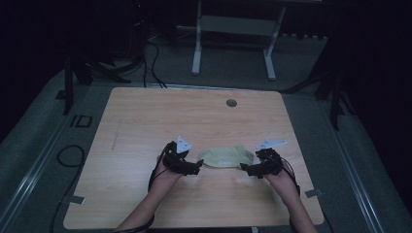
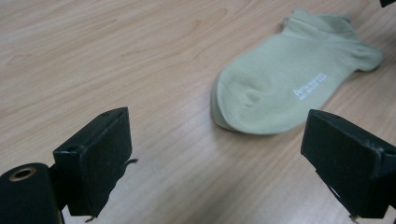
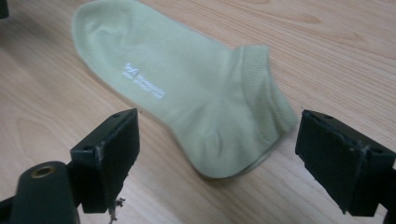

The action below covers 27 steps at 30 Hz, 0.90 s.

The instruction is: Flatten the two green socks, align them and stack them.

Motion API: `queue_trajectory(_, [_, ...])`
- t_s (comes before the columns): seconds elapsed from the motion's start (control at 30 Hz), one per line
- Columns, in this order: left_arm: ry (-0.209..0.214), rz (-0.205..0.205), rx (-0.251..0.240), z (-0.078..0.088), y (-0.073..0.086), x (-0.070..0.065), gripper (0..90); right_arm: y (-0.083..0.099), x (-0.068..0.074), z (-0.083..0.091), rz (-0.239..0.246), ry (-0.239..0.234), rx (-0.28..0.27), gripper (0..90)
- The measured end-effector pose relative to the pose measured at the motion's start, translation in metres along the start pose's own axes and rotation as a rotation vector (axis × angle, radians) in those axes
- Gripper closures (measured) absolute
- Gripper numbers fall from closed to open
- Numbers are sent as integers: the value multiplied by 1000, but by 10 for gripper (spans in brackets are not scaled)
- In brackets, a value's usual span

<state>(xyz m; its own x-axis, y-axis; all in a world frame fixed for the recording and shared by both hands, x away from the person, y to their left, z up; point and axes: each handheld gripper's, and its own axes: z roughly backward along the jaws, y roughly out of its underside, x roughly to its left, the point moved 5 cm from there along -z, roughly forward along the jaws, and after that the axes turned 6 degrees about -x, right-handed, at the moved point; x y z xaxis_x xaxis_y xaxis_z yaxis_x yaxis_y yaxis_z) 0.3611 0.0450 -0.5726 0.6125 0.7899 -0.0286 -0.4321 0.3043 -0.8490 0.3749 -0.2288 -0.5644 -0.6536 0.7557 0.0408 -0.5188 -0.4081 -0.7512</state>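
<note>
So this looks like the bit right after a set-down. The pale green ankle sock (image 1: 227,157) is lying flat on the wooden desk (image 1: 145,121), near the front edge and a bit right of centre, sitting between the two grippers. The left hand-held gripper (image 1: 196,166) is just beside the toe end with its jaws spread wide and nothing between them. The right hand-held gripper (image 1: 244,169) is at the cuff and heel end, jaws spread wide too, with the heel lying in front of the gap but no pad pressing on it. Neither one touches the fabric as far as I can see.

My read: the laying-out or folding step is basically done, and the next move just needs both hands to back off without snagging the cloth, or to come in again on one end if another fold is wanted.

Hard to make out: in the left gripper view there's a second edge peeking under the toe (image 2: 219,116), so it could be two socks stacked or one folded. Can't tell. The small white print (image 3: 142,80) is too tiny to read. The high view is dim, and the room behind the desk is mostly black.
</note>
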Motion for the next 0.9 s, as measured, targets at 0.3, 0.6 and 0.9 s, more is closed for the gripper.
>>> queue_trajectory(0.3, [-21,29,54,12,16,-2,15,15,3,3,3,15,-30,138])
queue_trajectory(0.6, [-22,13,71,29,41,2,15,30,7,11,25,22,-61,138])
queue_trajectory(0.9, [-68,-24,52,55,57,10,15,53,14,22,8,-3,-50,138])
